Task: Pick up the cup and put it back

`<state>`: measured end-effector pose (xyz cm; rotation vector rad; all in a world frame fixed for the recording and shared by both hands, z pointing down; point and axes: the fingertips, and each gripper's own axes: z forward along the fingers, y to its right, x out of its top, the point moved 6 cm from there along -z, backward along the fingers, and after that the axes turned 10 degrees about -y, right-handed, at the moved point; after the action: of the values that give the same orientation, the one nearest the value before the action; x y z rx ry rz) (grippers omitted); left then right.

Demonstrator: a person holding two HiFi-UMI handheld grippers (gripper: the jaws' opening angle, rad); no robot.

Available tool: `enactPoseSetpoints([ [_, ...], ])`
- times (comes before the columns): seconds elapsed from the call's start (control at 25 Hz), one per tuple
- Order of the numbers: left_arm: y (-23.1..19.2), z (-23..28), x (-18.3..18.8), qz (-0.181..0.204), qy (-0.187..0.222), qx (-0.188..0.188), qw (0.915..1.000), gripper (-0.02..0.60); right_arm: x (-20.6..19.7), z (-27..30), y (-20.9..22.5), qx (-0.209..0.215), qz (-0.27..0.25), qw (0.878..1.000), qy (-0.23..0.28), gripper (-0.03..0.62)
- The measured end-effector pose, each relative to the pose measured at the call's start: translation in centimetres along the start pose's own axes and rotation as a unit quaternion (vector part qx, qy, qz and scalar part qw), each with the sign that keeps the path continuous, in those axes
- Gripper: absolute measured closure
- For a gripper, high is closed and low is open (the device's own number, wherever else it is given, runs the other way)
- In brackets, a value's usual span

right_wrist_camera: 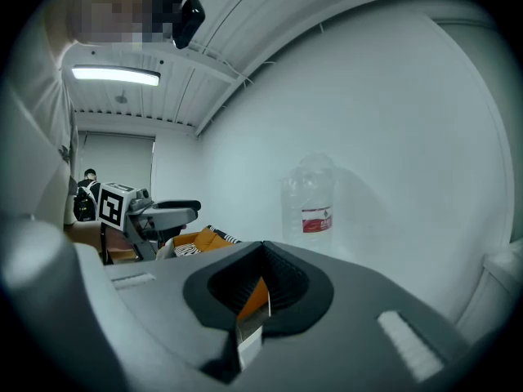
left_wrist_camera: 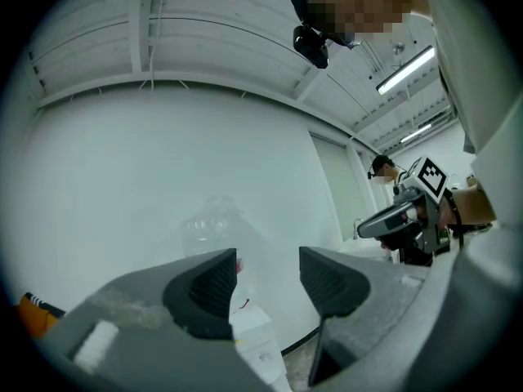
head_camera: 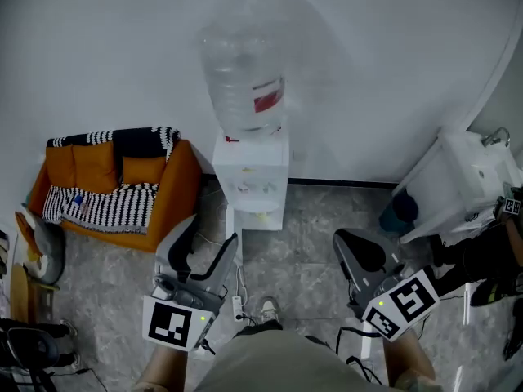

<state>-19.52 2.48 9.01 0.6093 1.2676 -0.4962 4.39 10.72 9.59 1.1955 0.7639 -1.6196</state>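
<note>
**Cup:** not made out in any view, so its place cannot be told.

**Left gripper** (left_wrist_camera: 268, 266): jaws stand well apart with nothing between them. The gap frames only what lies ahead.

**Right gripper** (right_wrist_camera: 263, 250): jaw tips are together and hold nothing. A sliver of orange shows through the slot below the tips.

**Water dispenser** (head_camera: 252, 176): white, straight ahead of the left gripper and ahead-left of the right.

**Bottle** (head_camera: 243, 72): on top of the dispenser. It is clear and its outline is faint against the white wall (head_camera: 98, 47).

**Sofa** (head_camera: 176, 194): orange, ahead-left of the left gripper, largely covered by a striped throw (head_camera: 106, 207).

**Basin** (head_camera: 458, 182): white, ahead-right of the right gripper, cut off at the frame edge.

**Teal object** (head_camera: 400, 212): half hidden under the basin, kind unclear.

**Power strip** (head_camera: 238, 306): on the floor (head_camera: 310, 219) between the grippers, just beside the left one.
</note>
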Motion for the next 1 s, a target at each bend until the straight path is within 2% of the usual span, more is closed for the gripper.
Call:
enactPoseSetpoints([
  [0.24,-3.3,2.5,-1.1,-0.003,-0.007,-0.007,0.9999,0.333,1.1,3.8,1.3,-0.015,0.000,1.000,0.004,0.591],
  [0.56,-4.8,5.1,-1.9,-0.019,-0.017,-0.006,0.9997,0.333,1.4,6.5,3.4,-0.010,0.005,1.000,-0.001,0.591],
  [0.68,-4.9,6.0,-1.5,-0.025,-0.021,0.004,0.9995,0.333,1.4,7.2,4.7,0.000,0.007,1.000,0.001,0.591],
  [0.8,-4.7,7.0,-1.2,-0.012,-0.036,0.019,0.9991,0.333,1.6,8.1,6.3,0.017,0.004,1.000,-0.001,0.591],
  [1.0,-3.9,9.0,-1.3,-0.031,-0.034,0.062,0.9970,0.333,1.7,9.5,9.6,0.051,-0.006,0.999,-0.010,0.591],
])
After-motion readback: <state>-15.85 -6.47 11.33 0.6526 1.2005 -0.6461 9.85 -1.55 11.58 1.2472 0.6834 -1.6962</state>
